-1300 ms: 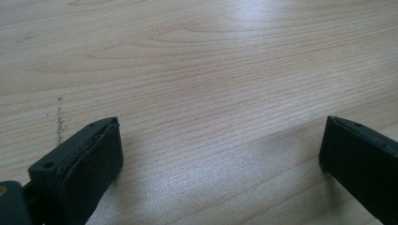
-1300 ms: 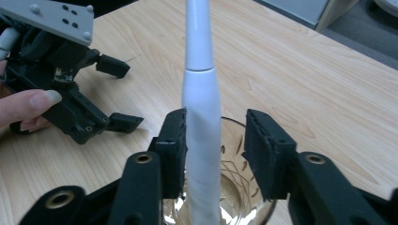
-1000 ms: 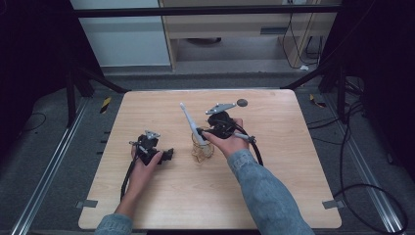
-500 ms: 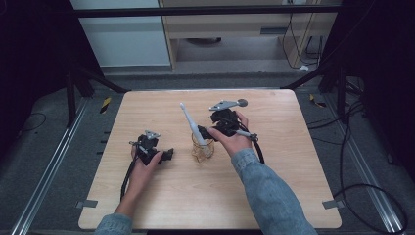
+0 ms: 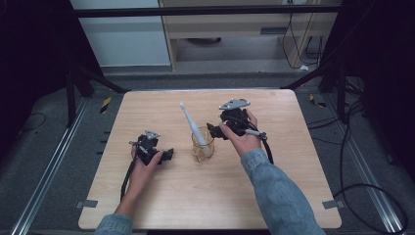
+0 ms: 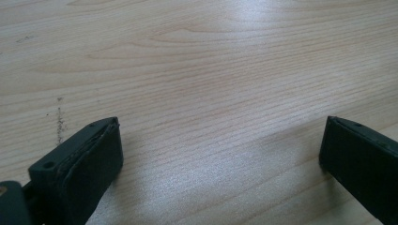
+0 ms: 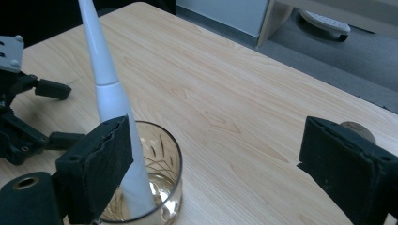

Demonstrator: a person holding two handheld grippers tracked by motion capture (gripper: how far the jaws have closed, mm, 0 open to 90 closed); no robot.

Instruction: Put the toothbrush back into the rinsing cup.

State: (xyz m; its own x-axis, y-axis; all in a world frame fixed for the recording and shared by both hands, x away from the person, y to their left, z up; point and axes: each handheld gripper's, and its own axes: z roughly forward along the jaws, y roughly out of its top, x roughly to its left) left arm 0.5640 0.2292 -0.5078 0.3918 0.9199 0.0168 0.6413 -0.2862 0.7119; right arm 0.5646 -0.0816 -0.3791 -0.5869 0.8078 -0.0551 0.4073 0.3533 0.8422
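Observation:
A clear glass (image 5: 202, 147) stands near the middle of the wooden table (image 5: 274, 186). A long white tapered tool (image 5: 192, 125) leans in the glass, its thin end up and toward the far left. My right gripper (image 5: 213, 132) sits just right of the glass. Its jaws have just been opening and now stand wide in the right gripper view (image 7: 220, 168), with the glass (image 7: 162, 187) and the white tool (image 7: 105, 89) beside one jaw, unpressed. My left gripper (image 5: 166, 155) rests on the table left of the glass, open over bare wood (image 6: 220, 154).
A small round tan thing (image 7: 357, 128) lies on the table, partly hidden behind one jaw of the right gripper. Cables trail from both grippers toward the person. Beyond the table's far edge are a grey floor and a cabinet (image 5: 220, 29).
The right gripper's jaws have come apart off the white tool, and the hand has drawn a little to the right of the glass. The tool stays leaning in the glass. The left hand has kept still.

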